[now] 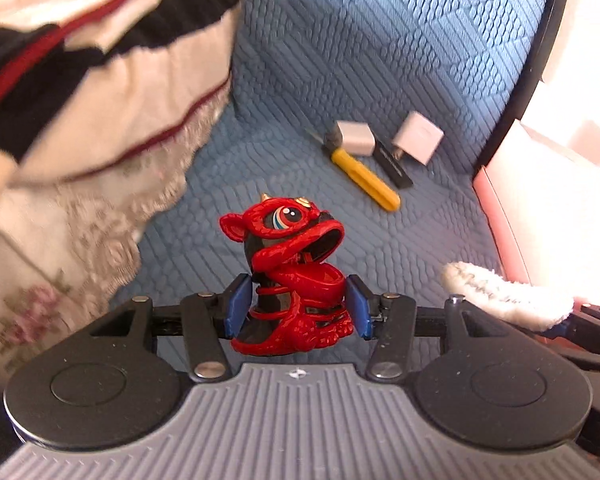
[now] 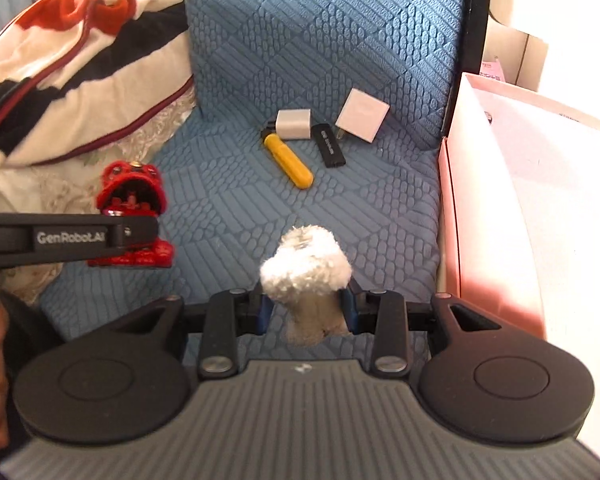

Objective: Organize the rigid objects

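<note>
Glossy red lion figurine (image 1: pixel 294 276) clamped | fuzzy white toy (image 2: pixel 305 276) clamped

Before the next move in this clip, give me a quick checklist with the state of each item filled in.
1. Left gripper shut on the red lion figurine: ok, blue pads against both sides.
2. Right gripper shut on the fluffy white toy: ok.
3. Figurine upright in the grip: ok, head up.
4. Pink box open on the right: ok; its contents: cannot tell, washed out.
5. Items left on the blue cushion: not ok; yellow tool, black stick and two white adapters remain.
6. Firmness of the grip on the soft toy: cannot tell.
</note>
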A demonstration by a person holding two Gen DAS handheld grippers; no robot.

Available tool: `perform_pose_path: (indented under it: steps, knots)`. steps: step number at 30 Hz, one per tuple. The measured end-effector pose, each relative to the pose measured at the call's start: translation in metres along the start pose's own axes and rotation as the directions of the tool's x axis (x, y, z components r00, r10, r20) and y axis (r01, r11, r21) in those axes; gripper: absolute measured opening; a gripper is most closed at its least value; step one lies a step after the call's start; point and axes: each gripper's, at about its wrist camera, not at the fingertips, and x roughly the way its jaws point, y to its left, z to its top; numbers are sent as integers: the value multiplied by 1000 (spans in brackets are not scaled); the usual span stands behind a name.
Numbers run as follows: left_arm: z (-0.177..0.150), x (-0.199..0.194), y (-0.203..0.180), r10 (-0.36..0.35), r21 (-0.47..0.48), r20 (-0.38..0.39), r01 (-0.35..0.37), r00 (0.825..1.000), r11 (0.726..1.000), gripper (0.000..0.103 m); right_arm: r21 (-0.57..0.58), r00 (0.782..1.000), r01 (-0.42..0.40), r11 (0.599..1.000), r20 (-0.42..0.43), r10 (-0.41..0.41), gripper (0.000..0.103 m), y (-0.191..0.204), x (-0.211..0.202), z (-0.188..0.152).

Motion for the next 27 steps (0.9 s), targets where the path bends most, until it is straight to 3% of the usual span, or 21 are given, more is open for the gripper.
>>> perform_pose_path:
  steps: [4,9,13,17,20,23,27]
  knots:
    - [-9,-2,3,-35,-7,12,35,999,999,58,-9,1000,-10,1000,-22,9,38,3,1,-10]
    - [-14,-6,2,-87,-29,15,88,996,996,73,-4,999,-19,1000,-49,19,38,6,7,-17]
    - [-17,-7,0,-136,-49,-1,136,991,990,76,4,997,-20,1000,-70,20,38,8,12,-22]
    - [-17,-5,0,-136,-66,-6,135,991,989,76,10,997,-20,1000,-77,20,38,7,13,-26]
    - [-13,-3,7,-158,-129,-6,156,987,979,76,25,997,-23,999,-76,25,37,5,13,-27]
    - [-3,2,18,-207,-223,-5,201,978,954,76,29,997,-22,999,-75,24,38,4,14,-27]
    - [11,16,32,-283,-378,3,263,959,888,76,27,997,-17,999,-73,19,37,4,16,-26]
